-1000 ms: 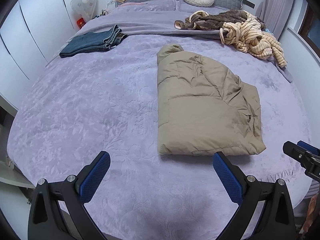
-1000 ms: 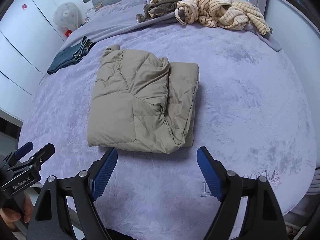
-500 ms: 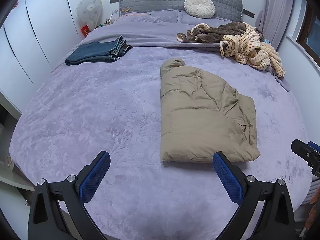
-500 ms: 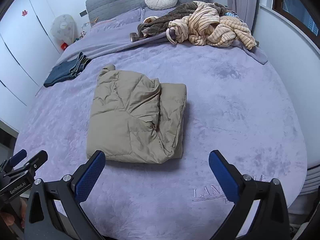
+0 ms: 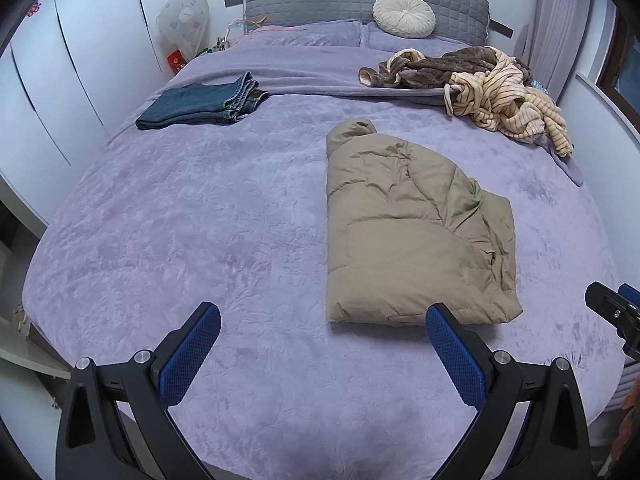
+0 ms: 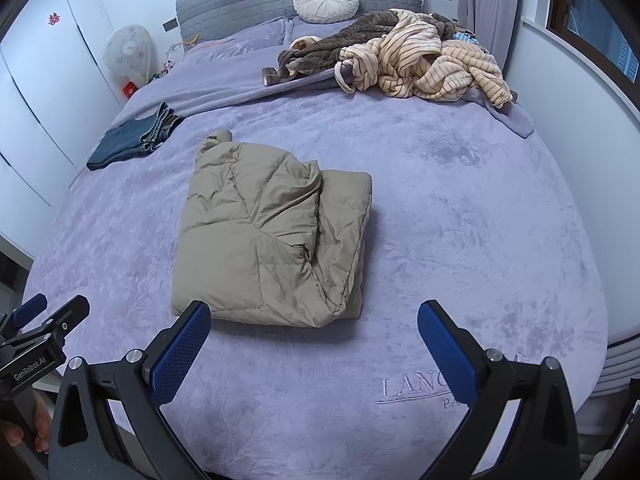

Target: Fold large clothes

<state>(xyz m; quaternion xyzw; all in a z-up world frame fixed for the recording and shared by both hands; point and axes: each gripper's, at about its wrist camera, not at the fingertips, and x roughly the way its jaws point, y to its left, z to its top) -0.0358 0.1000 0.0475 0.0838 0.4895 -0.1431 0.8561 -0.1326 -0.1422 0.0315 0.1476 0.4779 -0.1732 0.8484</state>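
Observation:
A tan puffer jacket lies folded in a rectangle on the purple bed; it also shows in the right wrist view. My left gripper is open and empty, held above the bed's near edge, just short of the jacket's near left corner. My right gripper is open and empty, also near the foot of the bed, just short of the jacket's near edge. Each gripper shows at the edge of the other's view, the right one and the left one.
Folded jeans lie at the far left of the bed. A pile of unfolded brown and striped clothes lies at the far right. A round cushion leans on the grey headboard. White wardrobes stand to the left.
Both grippers have pulled back and up from the jacket towards the foot of the bed. The right gripper's jaws opened wider. The jacket has not moved.

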